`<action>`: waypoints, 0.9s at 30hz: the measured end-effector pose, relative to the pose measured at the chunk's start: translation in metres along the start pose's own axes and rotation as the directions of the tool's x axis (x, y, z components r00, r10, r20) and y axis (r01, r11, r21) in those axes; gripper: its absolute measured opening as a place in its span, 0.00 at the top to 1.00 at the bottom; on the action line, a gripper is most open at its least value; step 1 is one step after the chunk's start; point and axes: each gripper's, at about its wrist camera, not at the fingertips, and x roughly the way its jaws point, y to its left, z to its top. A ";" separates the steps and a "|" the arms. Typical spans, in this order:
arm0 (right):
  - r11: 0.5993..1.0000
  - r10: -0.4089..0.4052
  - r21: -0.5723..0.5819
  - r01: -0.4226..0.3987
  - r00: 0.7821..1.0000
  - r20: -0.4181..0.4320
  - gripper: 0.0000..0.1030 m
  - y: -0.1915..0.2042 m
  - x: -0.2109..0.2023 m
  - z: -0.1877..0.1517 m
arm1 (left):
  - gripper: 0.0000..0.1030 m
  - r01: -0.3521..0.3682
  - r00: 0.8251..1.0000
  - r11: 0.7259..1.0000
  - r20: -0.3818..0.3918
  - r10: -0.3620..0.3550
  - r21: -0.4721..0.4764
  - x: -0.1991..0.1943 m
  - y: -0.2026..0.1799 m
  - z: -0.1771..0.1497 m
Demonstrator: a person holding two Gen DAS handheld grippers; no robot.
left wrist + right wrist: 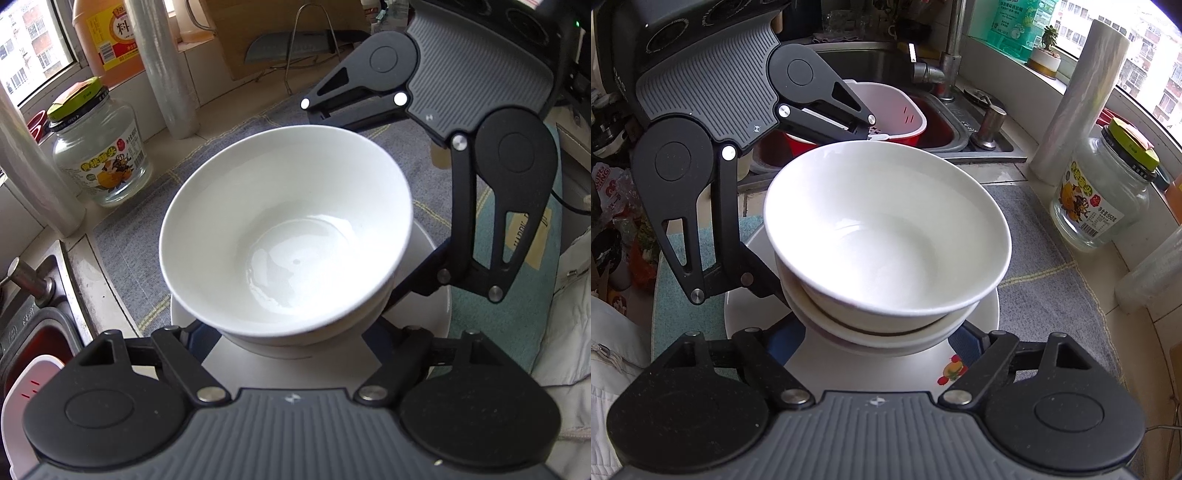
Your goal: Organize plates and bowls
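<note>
Bowls sit nested now, the top bowl (886, 229) inside the lower bowl (882, 332), both standing on the plate (864, 369) on the grey mat (1045, 295). Both the left gripper (291, 343) and the right gripper (882, 339) flank the stack with fingers spread, pressing nothing. Stacking looks finished; whether other dishes remain, I can't tell.

Both my grippers angle steeply downward from opposite sides, facing each other. My left gripper (291, 332) stands with jaws parted, its fingers (199, 343) spread well apart. My right gripper (882, 338) is spread wider still, fingers (971, 341) splayed, clamping nothing.
</note>
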 end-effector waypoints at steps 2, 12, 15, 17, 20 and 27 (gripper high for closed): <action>1.000 -0.019 -0.001 0.019 0.999 0.027 0.00 0.002 -0.005 0.000 | 0.11 -0.017 0.999 1.000 0.042 0.017 -0.012 -0.007 -0.001 -0.002; 0.989 -0.095 0.116 0.091 0.995 0.028 0.00 0.007 -0.016 -0.009 | 0.04 -0.065 0.994 0.994 0.085 0.073 -0.092 -0.023 -0.004 -0.024; 0.978 -0.137 0.161 0.131 0.990 0.026 0.00 0.013 -0.023 -0.014 | 0.04 -0.092 0.987 0.985 0.115 0.109 -0.142 -0.030 -0.007 -0.030; 0.967 -0.169 0.198 0.161 0.985 0.023 0.00 0.018 -0.028 -0.017 | 0.04 -0.117 0.980 0.976 0.138 0.143 -0.182 -0.036 -0.010 -0.033; 0.943 -0.204 0.270 0.192 0.979 0.014 0.00 0.021 -0.035 -0.020 | 0.04 -0.166 0.961 0.953 0.175 0.214 -0.254 -0.045 -0.017 -0.037; 0.828 -0.324 0.479 0.292 0.946 -0.016 0.00 0.022 -0.052 -0.031 | 0.02 -0.284 0.895 0.856 0.200 0.398 -0.432 -0.062 -0.040 -0.042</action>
